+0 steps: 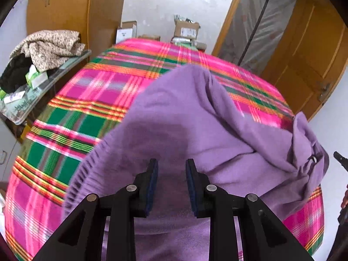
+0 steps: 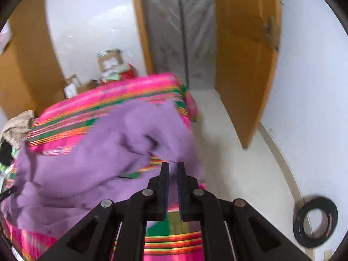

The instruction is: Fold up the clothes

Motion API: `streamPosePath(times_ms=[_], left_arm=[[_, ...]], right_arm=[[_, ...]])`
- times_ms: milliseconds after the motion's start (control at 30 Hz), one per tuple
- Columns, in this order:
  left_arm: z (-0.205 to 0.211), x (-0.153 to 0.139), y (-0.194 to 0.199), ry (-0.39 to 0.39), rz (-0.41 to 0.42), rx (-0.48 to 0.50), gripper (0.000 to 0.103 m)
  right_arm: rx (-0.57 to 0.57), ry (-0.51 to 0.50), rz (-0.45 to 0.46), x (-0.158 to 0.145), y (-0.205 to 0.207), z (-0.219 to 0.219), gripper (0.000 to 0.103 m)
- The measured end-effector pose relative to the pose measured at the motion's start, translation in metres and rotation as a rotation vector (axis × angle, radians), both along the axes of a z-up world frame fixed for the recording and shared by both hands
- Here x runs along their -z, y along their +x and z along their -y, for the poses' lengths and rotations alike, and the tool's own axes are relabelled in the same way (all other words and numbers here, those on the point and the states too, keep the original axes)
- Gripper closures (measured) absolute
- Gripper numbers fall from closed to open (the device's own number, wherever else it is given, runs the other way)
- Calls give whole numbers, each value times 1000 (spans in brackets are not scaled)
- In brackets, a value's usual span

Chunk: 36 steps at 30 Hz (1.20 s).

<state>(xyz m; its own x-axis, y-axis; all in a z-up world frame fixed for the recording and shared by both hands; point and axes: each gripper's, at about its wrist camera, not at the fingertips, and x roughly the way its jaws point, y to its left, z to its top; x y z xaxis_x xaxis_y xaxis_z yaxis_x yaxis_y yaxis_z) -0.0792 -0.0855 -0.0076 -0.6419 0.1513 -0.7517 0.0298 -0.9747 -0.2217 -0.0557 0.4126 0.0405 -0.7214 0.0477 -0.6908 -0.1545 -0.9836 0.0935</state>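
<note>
Meanwhile, my left gripper (image 1: pixel 171 167) hovers half-parted over the purple sweater (image 1: pixel 184 117) (plaid blanket (image 1: pixel 87 91) beneath). At four o'clock, my right gripper (image 2: pixel 173 168) pinches narrowly; whether it grips cloth, I cannot tell.

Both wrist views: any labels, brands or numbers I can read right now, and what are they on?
None can be read.
Cardboard boxes behind the bed: shipping labels, too small to read.
White box: marking blurred.
Green and white packets on the side table: print too small.
Black tape roll on the floor: red marking blurred.
</note>
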Motion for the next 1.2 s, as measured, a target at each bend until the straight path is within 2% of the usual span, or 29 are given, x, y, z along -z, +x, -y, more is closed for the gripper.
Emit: streamPosePath(times_ms=[67, 133, 233, 500, 567, 633, 667, 767, 1000, 1033, 1133, 1200], left_arm=[[4, -7, 2, -12, -13, -16, 76], [9, -11, 3, -27, -23, -32, 76], [19, -16, 5, -41, -32, -50, 76], [43, -18, 0, -33, -34, -69, 76], [47, -17, -5, -23, -24, -66, 75], [50, -14, -14, -9, -11, -58, 62], [51, -14, -18, -7, -8, -55, 60], [52, -10, -34, 0, 4, -43, 59], [49, 10, -78, 21, 73, -16, 54], [48, 15, -82, 26, 87, -10, 54], [44, 26, -89, 33, 112, 5, 55], [42, 29, -88, 26, 100, 9, 55]], right_arm=[[-68, 6, -32, -10, 2, 21, 83], [-160, 8, -51, -16, 2, 48, 79], [-304, -7, -51, -14, 2, 91, 79], [-541, 4, -2, 15, -3, 185, 79], [-581, 25, 6, 19, -6, 202, 77], [-619, 50, 18, 23, -10, 219, 72], [-636, 60, 23, 25, -12, 226, 71], [-689, 96, 40, 30, -20, 247, 66], [-765, 163, 96, 50, -43, 279, 65], [-767, 167, 107, 52, -47, 280, 65], [-774, 179, 137, 59, -59, 285, 100], [-749, 182, 125, 54, -68, 280, 100]])
